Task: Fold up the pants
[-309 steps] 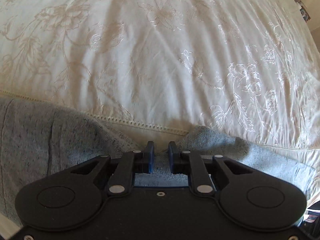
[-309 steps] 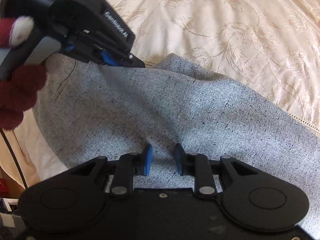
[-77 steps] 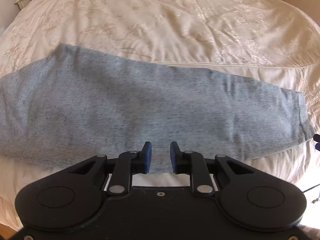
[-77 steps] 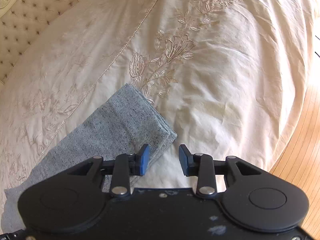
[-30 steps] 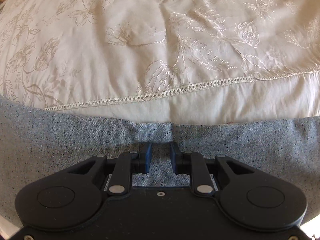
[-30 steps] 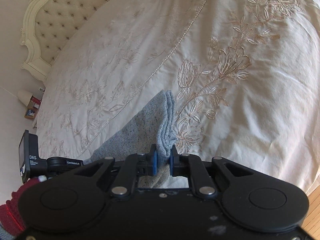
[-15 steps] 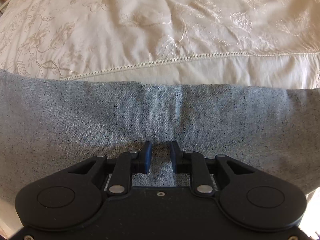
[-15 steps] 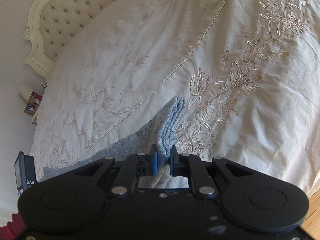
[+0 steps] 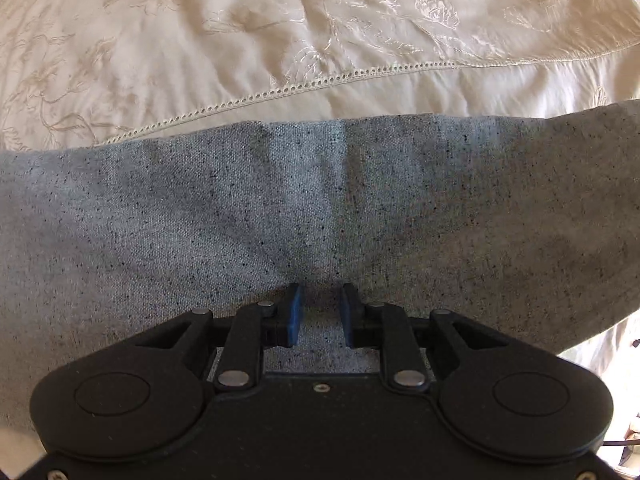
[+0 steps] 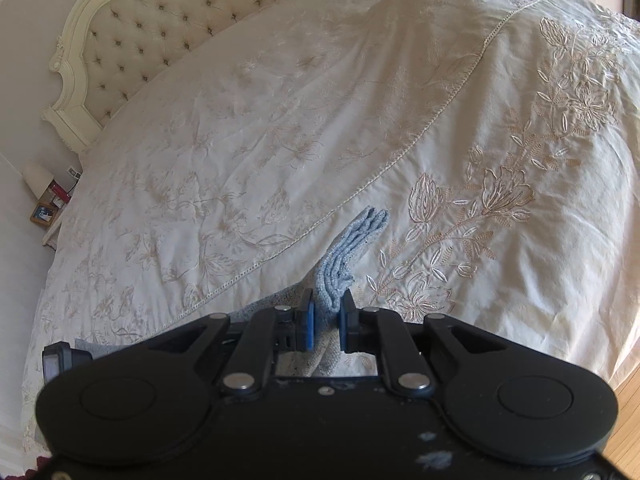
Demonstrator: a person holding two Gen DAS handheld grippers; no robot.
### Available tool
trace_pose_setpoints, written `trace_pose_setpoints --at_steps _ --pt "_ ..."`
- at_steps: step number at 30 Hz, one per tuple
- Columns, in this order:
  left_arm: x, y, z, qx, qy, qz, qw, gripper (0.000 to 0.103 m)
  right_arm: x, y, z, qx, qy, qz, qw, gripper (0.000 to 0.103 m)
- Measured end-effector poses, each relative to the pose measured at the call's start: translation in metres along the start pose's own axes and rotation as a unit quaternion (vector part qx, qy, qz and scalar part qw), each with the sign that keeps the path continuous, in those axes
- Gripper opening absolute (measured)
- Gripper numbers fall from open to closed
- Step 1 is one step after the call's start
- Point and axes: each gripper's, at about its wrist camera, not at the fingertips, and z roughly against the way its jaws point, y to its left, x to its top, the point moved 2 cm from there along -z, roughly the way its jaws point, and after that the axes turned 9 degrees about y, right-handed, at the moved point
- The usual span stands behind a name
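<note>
Grey speckled pants (image 9: 160, 220) lie across the cream bedspread (image 9: 280, 20) and fill the middle band of the left wrist view. My left gripper (image 9: 320, 312) points steeply down at them, near their closer edge. Its jaws stand a little apart over flat cloth, and a few creases run from the tips to the far edge. In the right wrist view my right gripper (image 10: 325, 312) is shut on the layered leg end of the pants (image 10: 352, 248) and holds it up off the bed. The rest of that leg is hidden behind the gripper.
A tufted cream headboard (image 10: 160, 32) stands at the far end of the bed. A bedside table with a lamp (image 10: 38, 178) is at the left. Wooden floor (image 10: 628, 420) shows past the bed's right edge. The left gripper's body (image 10: 56, 356) shows at lower left.
The right gripper has risen with the leg end, lifting it higher off the bedspread. The left gripper has slid back from the pants' far edge toward their near side.
</note>
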Motion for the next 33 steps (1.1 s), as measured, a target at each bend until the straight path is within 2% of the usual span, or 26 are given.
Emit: trace_pose_setpoints --at_steps 2,4,8,11,14,18,19,21,22,24,26,28,30,33 --pt "0.002 0.015 0.014 -0.037 -0.007 0.022 0.999 0.028 -0.003 0.021 0.006 -0.004 -0.007 0.011 1.0 0.012" --pt "-0.001 0.035 0.029 -0.059 -0.021 0.035 0.9974 0.028 -0.008 0.052 0.012 -0.006 -0.014 0.036 0.999 0.012" --pt "-0.015 0.094 0.055 -0.071 -0.037 0.06 0.995 0.028 -0.024 0.136 0.02 0.021 -0.027 0.121 0.992 0.012" --pt "-0.034 0.148 0.063 -0.066 -0.04 0.101 0.9918 0.028 -0.05 0.206 0.013 0.064 -0.025 0.181 0.981 0.013" --pt "-0.051 0.202 0.065 -0.046 -0.041 0.151 0.9866 0.028 -0.088 0.267 -0.018 0.1 0.004 0.224 0.969 0.013" --pt "-0.079 0.256 0.069 -0.027 -0.033 0.2 0.979 0.028 -0.151 0.321 -0.097 0.093 0.068 0.271 0.956 0.015" --pt "-0.084 0.263 0.07 -0.024 -0.032 0.204 0.9782 0.028 -0.164 0.329 -0.112 0.088 0.08 0.285 0.951 0.021" --pt "-0.092 0.275 0.074 -0.018 -0.033 0.205 0.9781 0.028 -0.189 0.34 -0.143 0.083 0.121 0.305 0.941 0.026" --pt "-0.094 0.278 0.077 -0.016 -0.036 0.202 0.9786 0.028 -0.197 0.342 -0.149 0.083 0.134 0.309 0.938 0.027" --pt "-0.097 0.28 0.084 -0.013 -0.045 0.193 0.98 0.028 -0.201 0.342 -0.144 0.1 0.133 0.303 0.938 0.029" --pt "-0.096 0.279 0.089 -0.016 -0.052 0.185 0.9813 0.028 -0.192 0.335 -0.125 0.132 0.121 0.284 0.942 0.029" --pt "-0.092 0.275 0.095 -0.028 -0.057 0.176 0.9823 0.028 -0.179 0.322 -0.105 0.146 0.098 0.257 0.95 0.03" --pt "-0.087 0.266 0.098 -0.044 -0.062 0.164 0.9836 0.028 -0.163 0.301 -0.087 0.133 0.074 0.229 0.962 0.03" --pt "-0.073 0.238 0.099 -0.066 -0.067 0.129 0.9872 0.028 -0.136 0.26 -0.075 0.082 0.051 0.184 0.978 0.03"
